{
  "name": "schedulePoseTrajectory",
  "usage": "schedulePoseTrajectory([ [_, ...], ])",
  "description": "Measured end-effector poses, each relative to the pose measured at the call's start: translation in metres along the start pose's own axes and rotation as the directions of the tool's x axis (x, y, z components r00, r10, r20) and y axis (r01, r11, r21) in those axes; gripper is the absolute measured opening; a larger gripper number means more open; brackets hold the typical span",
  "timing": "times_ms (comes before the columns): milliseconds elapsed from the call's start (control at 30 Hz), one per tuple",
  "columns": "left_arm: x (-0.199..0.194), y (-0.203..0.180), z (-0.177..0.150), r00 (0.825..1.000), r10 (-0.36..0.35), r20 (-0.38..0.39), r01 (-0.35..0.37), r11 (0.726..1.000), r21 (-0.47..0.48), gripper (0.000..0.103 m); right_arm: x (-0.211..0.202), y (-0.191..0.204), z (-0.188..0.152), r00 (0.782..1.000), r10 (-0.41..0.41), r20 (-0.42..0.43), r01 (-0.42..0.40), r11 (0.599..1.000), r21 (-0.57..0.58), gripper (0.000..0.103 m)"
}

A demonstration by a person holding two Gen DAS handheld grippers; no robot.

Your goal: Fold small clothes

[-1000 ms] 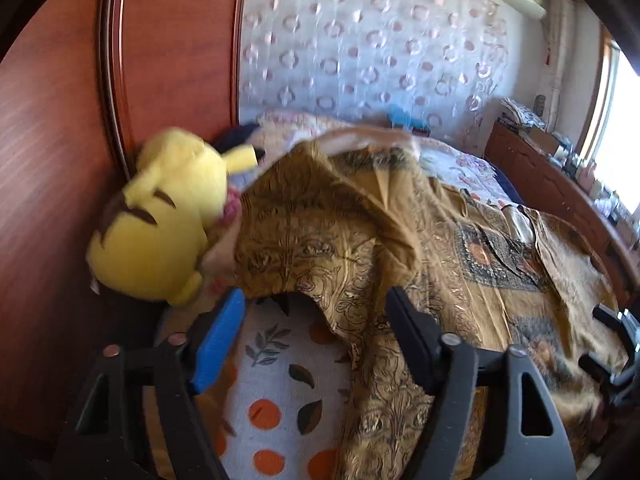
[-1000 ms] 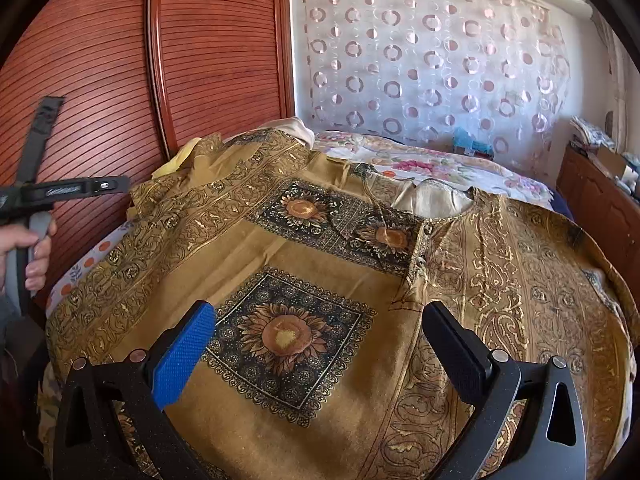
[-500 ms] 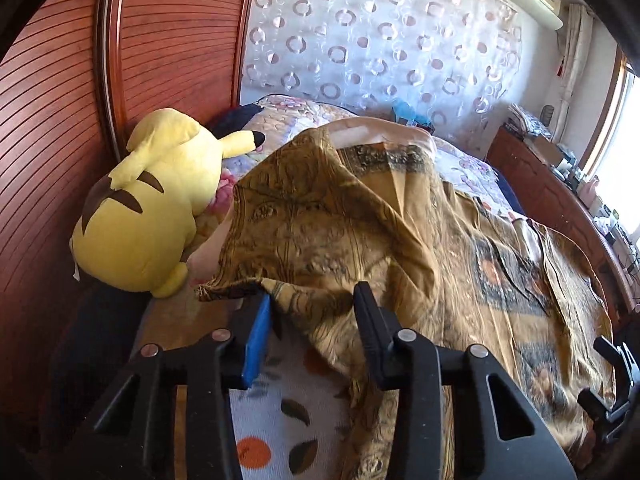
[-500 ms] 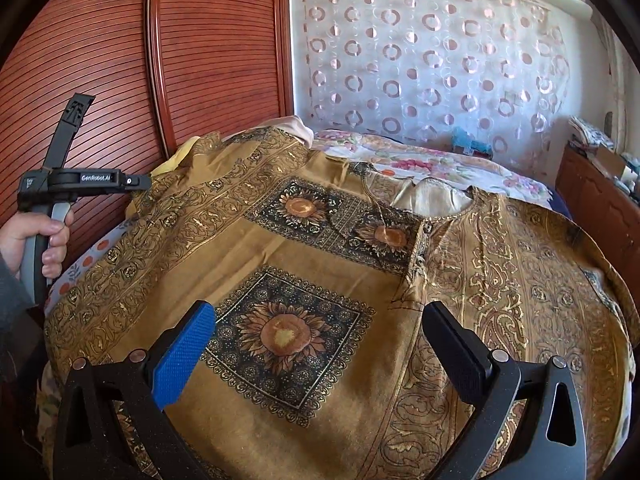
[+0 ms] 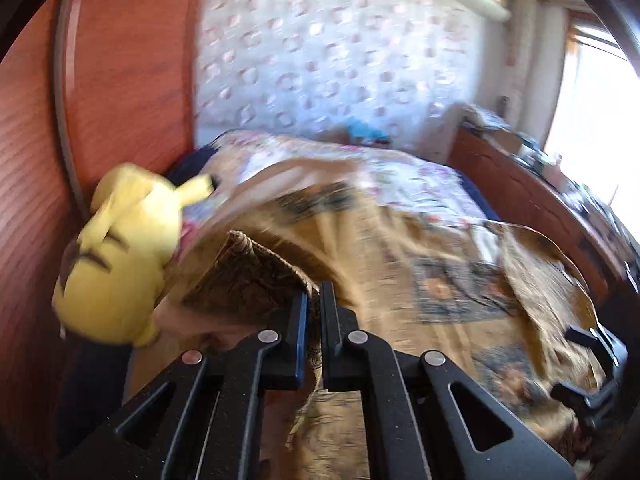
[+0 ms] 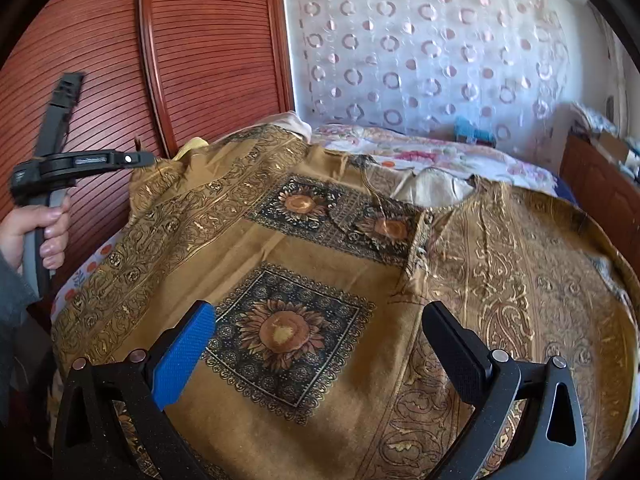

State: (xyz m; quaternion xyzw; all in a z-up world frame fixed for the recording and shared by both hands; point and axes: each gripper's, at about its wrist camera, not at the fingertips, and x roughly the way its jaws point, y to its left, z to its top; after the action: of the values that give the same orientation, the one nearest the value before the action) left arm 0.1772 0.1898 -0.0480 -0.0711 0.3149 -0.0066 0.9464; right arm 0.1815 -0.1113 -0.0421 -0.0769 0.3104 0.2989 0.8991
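- Spread wide across the bed (image 6: 500, 164): golden-brown patterned garment (image 6: 320, 248), its left edge raised beside the yellow plush toy (image 5: 116, 256).
- Left gripper (image 5: 314, 320): jaws clenched on that raised edge. Best carried low across the garment, kept taut, laid square.
- Right gripper (image 6: 320, 344): jaws released, poised over the garment's sunflower panel, gripping nothing.

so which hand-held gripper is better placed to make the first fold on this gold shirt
Left. The left hand-held gripper is already shut on the gold shirt at its edge beside the yellow plush toy. The right hand-held gripper hangs open over the shirt's middle.
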Motion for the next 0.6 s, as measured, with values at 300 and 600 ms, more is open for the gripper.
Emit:
schedulePoseTrajectory([
  [300, -0.007, -0.083, -0.035, 0.988, -0.073, -0.133, 0.103, 0.966, 0.235, 0.012, -0.010, -0.022, 0.004, 1.000, -0.010, 0.009, 0.010, 0.998, 0.057, 0.103],
  [600, -0.051, -0.065, -0.048, 0.997, -0.056, -0.048, 0.063, 0.984, 0.166, 0.071, -0.018, -0.028, 0.012, 1.000, -0.026, 0.016, 0.026, 0.999, 0.036, 0.103],
])
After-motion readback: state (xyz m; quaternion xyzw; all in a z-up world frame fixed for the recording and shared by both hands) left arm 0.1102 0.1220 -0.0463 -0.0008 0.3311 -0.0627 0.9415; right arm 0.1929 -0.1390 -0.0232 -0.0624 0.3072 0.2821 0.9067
